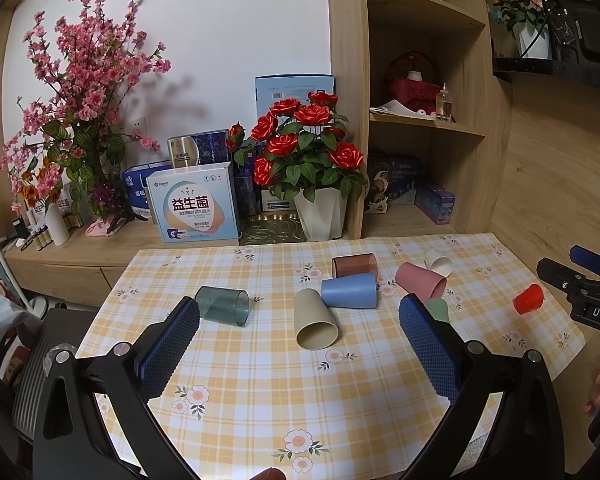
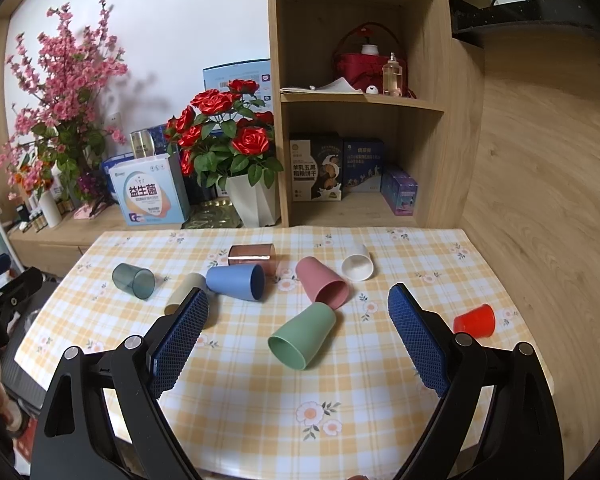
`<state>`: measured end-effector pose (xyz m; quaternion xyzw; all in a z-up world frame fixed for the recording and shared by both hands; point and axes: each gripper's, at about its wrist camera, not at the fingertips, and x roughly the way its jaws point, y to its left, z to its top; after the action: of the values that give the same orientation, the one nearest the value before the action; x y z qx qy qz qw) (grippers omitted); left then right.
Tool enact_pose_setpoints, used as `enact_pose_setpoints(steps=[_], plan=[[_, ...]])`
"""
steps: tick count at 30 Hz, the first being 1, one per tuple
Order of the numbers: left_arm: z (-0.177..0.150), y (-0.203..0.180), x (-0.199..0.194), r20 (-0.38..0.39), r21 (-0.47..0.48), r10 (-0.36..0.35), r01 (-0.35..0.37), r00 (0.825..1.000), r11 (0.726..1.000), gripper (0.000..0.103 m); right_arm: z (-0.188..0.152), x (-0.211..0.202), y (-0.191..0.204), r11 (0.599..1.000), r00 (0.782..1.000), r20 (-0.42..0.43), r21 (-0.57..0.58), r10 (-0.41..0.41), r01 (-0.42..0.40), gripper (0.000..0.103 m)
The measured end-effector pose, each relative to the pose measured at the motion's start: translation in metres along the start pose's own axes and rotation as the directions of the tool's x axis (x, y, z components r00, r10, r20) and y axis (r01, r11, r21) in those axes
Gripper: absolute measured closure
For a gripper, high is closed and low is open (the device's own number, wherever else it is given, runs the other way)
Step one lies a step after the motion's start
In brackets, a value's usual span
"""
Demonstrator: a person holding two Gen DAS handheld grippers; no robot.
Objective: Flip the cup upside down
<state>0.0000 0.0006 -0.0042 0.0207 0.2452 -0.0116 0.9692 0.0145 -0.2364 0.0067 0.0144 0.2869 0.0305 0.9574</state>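
Several cups lie on their sides on the checked tablecloth. A beige cup lies between my open left gripper's fingers, mouth toward me. A green cup lies between my open right gripper's fingers, mouth toward me. Around them lie a blue cup, a pink cup, a clear teal cup, a brown cup, a white cup and a small red cup. Both grippers are empty and above the table.
A white pot of red roses and boxes stand on the counter behind the table. A wooden shelf unit rises at the back. The right gripper's body shows at the right edge of the left view.
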Motion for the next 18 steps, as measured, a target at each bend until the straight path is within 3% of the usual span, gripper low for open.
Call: enact_pose_setpoints(steps=[18], plan=[[0.001,-0.001,-0.001,0.001,0.001,-0.003,0.003,1.0,1.0,0.006,-0.006,0.002,-0.003,1.0,1.0,0.001,0.008,-0.004,0.004,0.015]])
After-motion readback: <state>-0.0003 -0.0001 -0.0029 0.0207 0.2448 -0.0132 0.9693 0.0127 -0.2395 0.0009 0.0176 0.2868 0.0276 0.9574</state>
